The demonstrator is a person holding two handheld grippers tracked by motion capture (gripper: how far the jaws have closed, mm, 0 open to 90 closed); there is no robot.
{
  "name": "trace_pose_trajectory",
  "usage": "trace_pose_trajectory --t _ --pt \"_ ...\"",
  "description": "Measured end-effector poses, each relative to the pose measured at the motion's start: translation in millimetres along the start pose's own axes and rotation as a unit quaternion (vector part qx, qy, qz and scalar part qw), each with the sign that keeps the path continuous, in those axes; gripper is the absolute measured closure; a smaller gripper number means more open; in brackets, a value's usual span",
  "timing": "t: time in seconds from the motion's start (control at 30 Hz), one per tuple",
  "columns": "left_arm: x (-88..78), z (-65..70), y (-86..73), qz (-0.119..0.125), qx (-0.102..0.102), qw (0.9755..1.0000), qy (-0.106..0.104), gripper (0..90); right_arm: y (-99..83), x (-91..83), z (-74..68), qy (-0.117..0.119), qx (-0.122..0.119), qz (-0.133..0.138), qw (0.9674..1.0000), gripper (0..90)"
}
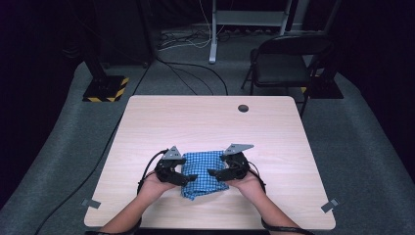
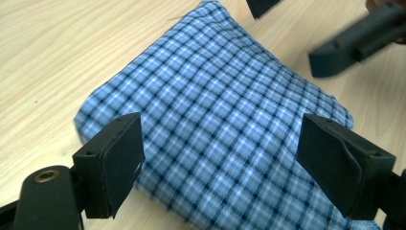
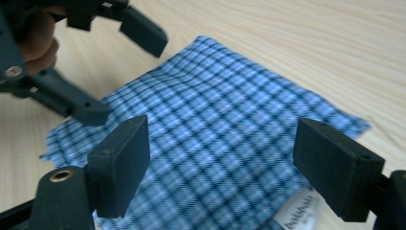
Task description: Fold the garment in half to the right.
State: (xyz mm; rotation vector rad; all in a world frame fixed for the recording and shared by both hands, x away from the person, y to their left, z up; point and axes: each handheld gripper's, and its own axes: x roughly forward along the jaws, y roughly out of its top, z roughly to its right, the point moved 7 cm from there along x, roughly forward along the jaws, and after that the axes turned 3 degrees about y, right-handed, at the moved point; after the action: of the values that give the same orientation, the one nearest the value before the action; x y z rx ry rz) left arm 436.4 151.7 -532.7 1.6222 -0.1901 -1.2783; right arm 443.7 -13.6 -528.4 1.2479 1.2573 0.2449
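Observation:
A folded blue checked cloth (image 1: pixel 202 172) lies flat on the wooden table (image 1: pixel 210 122) near its front edge. My left gripper (image 1: pixel 185 177) hovers at the cloth's left side, jaws spread wide over the fabric (image 2: pixel 225 139), gripping nothing. My right gripper (image 1: pixel 215 173) hangs at the cloth's right side, also open, with the cloth (image 3: pixel 210 143) below its pads and a white label (image 3: pixel 296 216) at the near edge. In the right gripper view the left gripper (image 3: pixel 124 62) appears at the upper left. Black jaws of the right gripper (image 2: pixel 344 45) cross the top right of the left gripper view.
A round dark hole (image 1: pixel 243 108) sits near the table's far edge. Beyond the table stand a black chair (image 1: pixel 284 61), a stand base with yellow-black stripes (image 1: pixel 105 89) and cables on the grey floor. Grey tape tabs mark the table's front corners (image 1: pixel 331 205).

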Motion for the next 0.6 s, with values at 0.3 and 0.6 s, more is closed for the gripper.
trace_pose_trajectory --t 0.3,0.6 --pt "1.2 2.0 -10.4 -0.011 -0.004 0.9999 -0.001 16.2 -4.0 21.5 -12.5 0.012 -0.017 -0.024 0.9995 19.2" --pt "7.0 1.8 -17.1 -0.015 -0.014 0.9998 -0.001 15.6 -12.0 29.2 -8.2 0.017 -0.01 -0.033 0.9993 18.4"
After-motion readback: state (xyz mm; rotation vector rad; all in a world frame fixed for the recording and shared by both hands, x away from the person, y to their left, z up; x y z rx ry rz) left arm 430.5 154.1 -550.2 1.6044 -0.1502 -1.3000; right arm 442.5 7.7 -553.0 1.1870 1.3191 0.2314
